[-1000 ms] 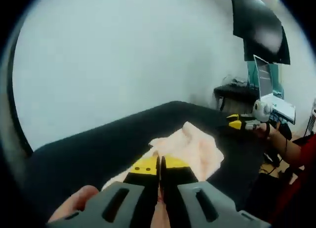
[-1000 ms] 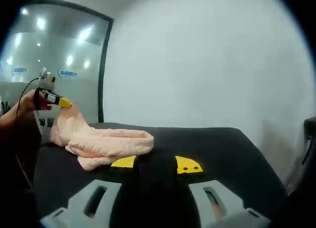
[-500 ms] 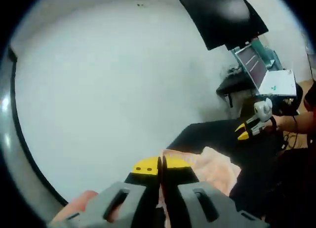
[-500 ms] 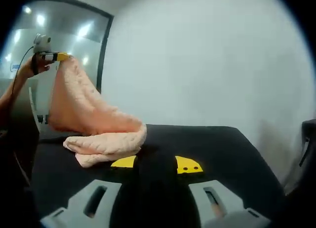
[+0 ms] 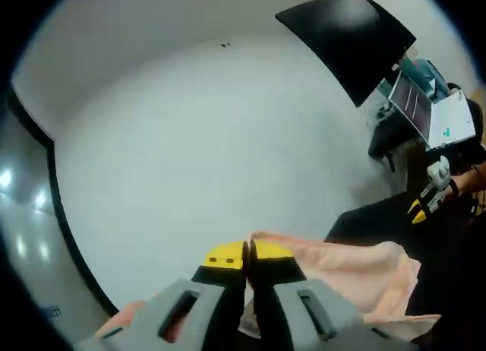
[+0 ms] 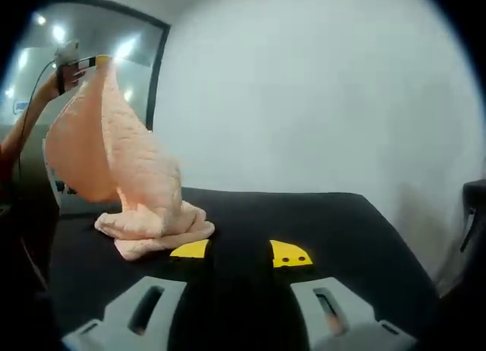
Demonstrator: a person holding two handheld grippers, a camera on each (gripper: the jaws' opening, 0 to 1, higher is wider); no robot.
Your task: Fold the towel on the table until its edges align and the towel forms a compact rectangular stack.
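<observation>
Aloft, nubby peach towel (image 6: pixel 114 169), claw-pinched (image 5: pixel 247 252)

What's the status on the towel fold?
Left gripper shut on towel, corner lifted high. Right gripper open, empty, low over black table. Towel's lower part bunched on table, unfolded. Nothing obstructing.

A plain white wall (image 5: pixel 190 138) is seen behind the scene. A large black panel (image 5: pixel 349 39) is mounted high on it, and an open laptop (image 5: pixel 429 115) is set on a dark stand just below. A glass partition (image 6: pixel 45 70) with reflected ceiling lights is framed in black.
</observation>
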